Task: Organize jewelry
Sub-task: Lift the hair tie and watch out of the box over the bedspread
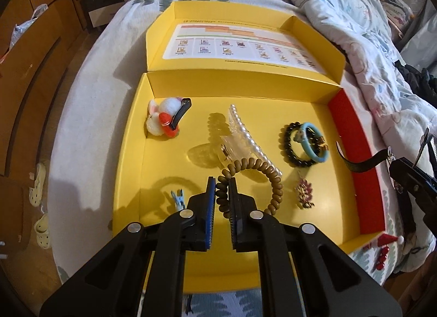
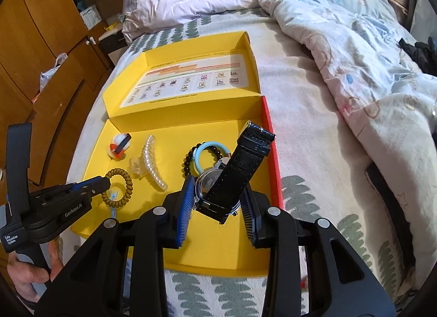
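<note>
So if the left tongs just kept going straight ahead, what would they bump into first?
Probably the clear pearl hair claw. The left tongs already pinch the brown spiral hair tie, and the claw lies right beyond it in the yellow box. How high the tongs are is hard to judge, so they might pass over it.

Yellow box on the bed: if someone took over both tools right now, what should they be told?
Left hand-held gripper: shut on the brown spiral hair tie, over the yellow cardboard box.
Right hand-held gripper: shut on the black leather-strap watch, also over the box.
Already in the box: pearl claw clip, black bead bracelet, light blue ring bracelet, fluffy bunny clip.
Left: set down both held pieces.
</note>
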`<control>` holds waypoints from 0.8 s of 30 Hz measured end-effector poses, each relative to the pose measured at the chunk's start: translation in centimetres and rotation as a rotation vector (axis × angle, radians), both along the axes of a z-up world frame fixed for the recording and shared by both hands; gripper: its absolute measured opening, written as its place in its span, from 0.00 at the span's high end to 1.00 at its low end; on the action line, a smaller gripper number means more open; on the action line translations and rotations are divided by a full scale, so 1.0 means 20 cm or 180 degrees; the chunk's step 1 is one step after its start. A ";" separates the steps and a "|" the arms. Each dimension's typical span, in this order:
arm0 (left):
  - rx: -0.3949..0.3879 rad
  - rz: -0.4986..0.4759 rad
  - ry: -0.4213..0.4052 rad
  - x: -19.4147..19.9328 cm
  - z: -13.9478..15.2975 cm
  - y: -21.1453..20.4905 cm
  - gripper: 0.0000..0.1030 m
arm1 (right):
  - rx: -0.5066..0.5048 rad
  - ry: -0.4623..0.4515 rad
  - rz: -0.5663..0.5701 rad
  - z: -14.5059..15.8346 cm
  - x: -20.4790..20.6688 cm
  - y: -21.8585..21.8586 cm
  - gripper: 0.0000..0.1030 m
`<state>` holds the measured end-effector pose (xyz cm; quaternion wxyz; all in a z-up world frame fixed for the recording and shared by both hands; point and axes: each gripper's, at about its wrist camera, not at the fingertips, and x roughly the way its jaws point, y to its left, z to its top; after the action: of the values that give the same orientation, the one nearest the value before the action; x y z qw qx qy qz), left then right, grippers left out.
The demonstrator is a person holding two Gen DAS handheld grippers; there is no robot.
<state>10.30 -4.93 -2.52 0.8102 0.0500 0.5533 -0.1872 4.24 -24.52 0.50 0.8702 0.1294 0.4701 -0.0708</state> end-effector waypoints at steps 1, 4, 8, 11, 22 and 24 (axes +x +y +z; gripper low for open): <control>0.0003 -0.0002 -0.0010 -0.02 0.01 0.00 0.91 | -0.0005 -0.0008 0.0003 0.01 -0.02 0.00 0.67; -0.0007 -0.0023 -0.0055 -0.07 0.06 0.02 0.91 | -0.0034 -0.0053 -0.0010 0.07 -0.09 0.00 0.67; -0.0045 -0.0034 -0.0125 -0.17 0.14 0.08 0.91 | -0.0004 -0.0124 -0.0033 0.15 -0.20 -0.04 0.67; -0.0059 -0.0041 -0.0167 -0.26 0.19 0.14 0.91 | -0.0012 -0.0193 -0.0095 0.20 -0.30 -0.08 0.67; -0.0141 -0.0072 -0.0263 -0.56 0.31 0.34 0.91 | -0.0082 -0.0298 -0.0447 0.31 -0.74 -0.36 0.67; -0.0130 -0.0083 -0.0313 -0.63 0.32 0.38 0.91 | -0.0091 -0.0288 -0.0505 0.31 -0.81 -0.41 0.67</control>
<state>-2.31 2.65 3.91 0.8347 0.0498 0.5081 -0.2064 -12.02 -32.65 6.62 0.8840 0.1568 0.4175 -0.1403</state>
